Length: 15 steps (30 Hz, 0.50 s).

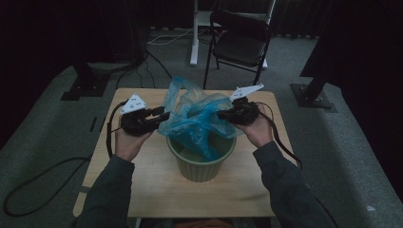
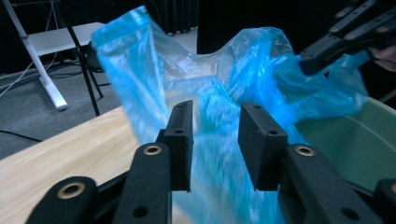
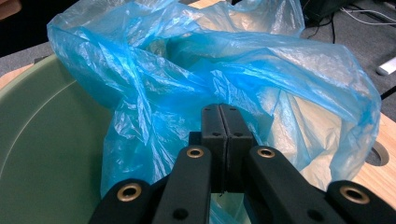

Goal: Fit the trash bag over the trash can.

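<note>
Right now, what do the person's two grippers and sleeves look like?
Both the left gripper and the right gripper are black, with brass-coloured rivets on the linkages and flat rectangular pads. Each carries a pale three-cornered plate and trails a black cable. The sleeves are dark grey-green.

blue bag: thin translucent plastic film, crinkled, glossy where light catches. green bin: matt plastic, ribbed outer wall, smooth inside. table: pale wood-grain top, smooth, low sheen. left gripper: matt black plastic jaws, brass-coloured metal rivets. folding chair: dark padded seat, black metal frame. floor: grey carpet, rough.
</note>
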{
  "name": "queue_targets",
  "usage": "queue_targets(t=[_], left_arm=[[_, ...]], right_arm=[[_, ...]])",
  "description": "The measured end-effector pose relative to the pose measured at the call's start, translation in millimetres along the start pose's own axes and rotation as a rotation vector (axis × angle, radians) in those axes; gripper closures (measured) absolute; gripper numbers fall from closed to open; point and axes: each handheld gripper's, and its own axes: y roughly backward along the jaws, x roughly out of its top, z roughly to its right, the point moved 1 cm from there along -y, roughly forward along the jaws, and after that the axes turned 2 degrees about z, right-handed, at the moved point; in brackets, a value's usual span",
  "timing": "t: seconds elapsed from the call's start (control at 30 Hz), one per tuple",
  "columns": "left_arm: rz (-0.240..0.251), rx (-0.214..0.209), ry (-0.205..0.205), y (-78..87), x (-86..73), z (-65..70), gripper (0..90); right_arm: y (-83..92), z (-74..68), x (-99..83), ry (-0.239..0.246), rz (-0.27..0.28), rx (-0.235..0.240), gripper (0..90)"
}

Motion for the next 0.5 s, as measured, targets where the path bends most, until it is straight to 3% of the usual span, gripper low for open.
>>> queue_targets(t=[0.13,0.37,0.4,0.5], left_arm=[[-0.029,-0.004,-0.021,-20.6,9.7,2.6,59.2],[-0.154,0.002,-0.043,-59.1,15.8,6.5,51.8],[-0.154,0.002,-0.043,-59.1,15.8,6.5,53.9],[-0.175,0.034,-0.033,-66.7,12.9,3.3,72.2]], right_arm=[[-2.3,-2.8,0.7,0.014,-0.009,-0.001,89.8],[-3.2,-5.8,2.7,0.033,-0.011,0.000,89.6],[-3.2,-5.9,2.7,0.034,-0.008,-0.001,89.5],[-2.5,-5.1,2.1,0.036,-0.019,-0.023,89.5]])
